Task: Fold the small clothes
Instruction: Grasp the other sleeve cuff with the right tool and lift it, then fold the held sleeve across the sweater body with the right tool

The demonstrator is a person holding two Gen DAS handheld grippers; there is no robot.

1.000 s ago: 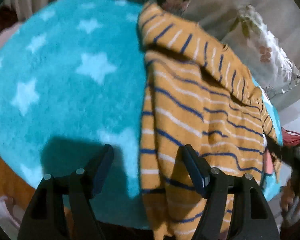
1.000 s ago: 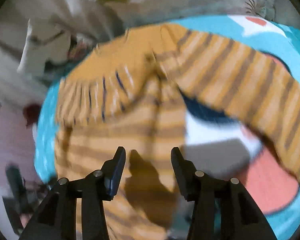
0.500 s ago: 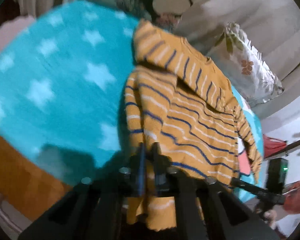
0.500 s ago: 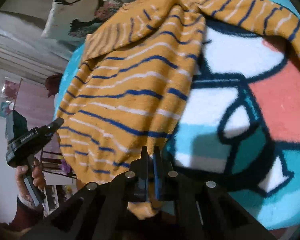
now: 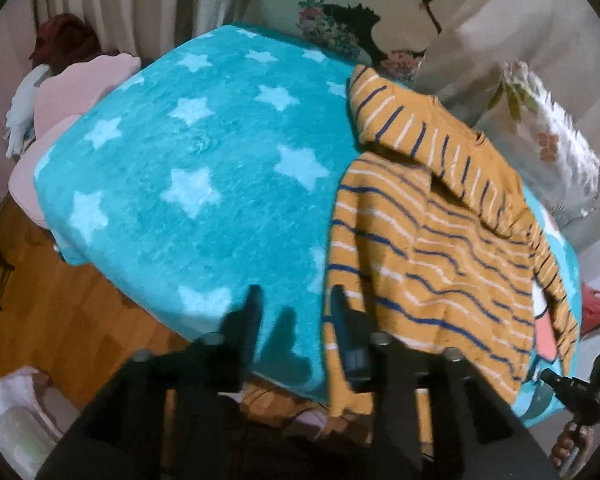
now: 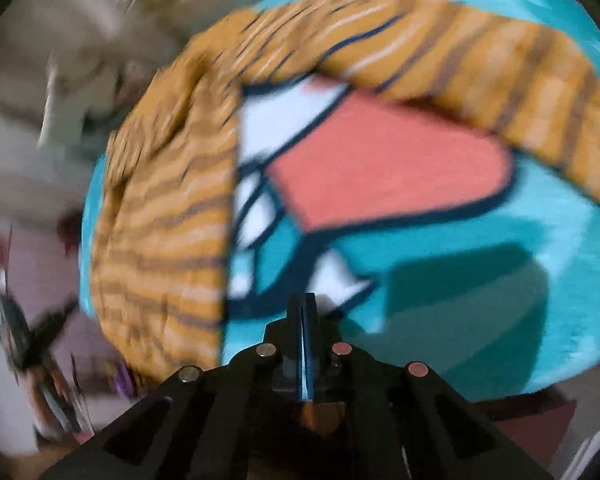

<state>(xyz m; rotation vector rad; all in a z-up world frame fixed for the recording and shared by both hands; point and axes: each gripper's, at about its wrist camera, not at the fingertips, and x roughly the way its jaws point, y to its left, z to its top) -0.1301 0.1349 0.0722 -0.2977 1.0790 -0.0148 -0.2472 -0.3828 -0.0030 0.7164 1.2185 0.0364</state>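
An orange sweater with blue and white stripes (image 5: 440, 248) lies on the teal star blanket (image 5: 204, 176), its lower hem hanging over the bed's front edge. My left gripper (image 5: 296, 300) is open and empty, its right finger just left of the sweater's hem edge. In the blurred right wrist view the sweater's body (image 6: 168, 220) lies to the left and one sleeve (image 6: 500, 88) stretches across the top right. My right gripper (image 6: 303, 308) is shut with nothing between its fingers, over the blanket's cartoon print (image 6: 380, 168), to the right of the sweater's side edge.
Patterned pillows (image 5: 380, 12) stand at the bed's far side. A pink cushion (image 5: 72, 96) lies at the left. Wooden floor (image 5: 60, 320) shows below the bed edge. The right gripper's handle (image 5: 580, 392) appears at the lower right of the left wrist view.
Both grippers had closed on the sweater's hem half a second ago. Now the left has opened and let it go; the right has come off it, still shut, and swung right.
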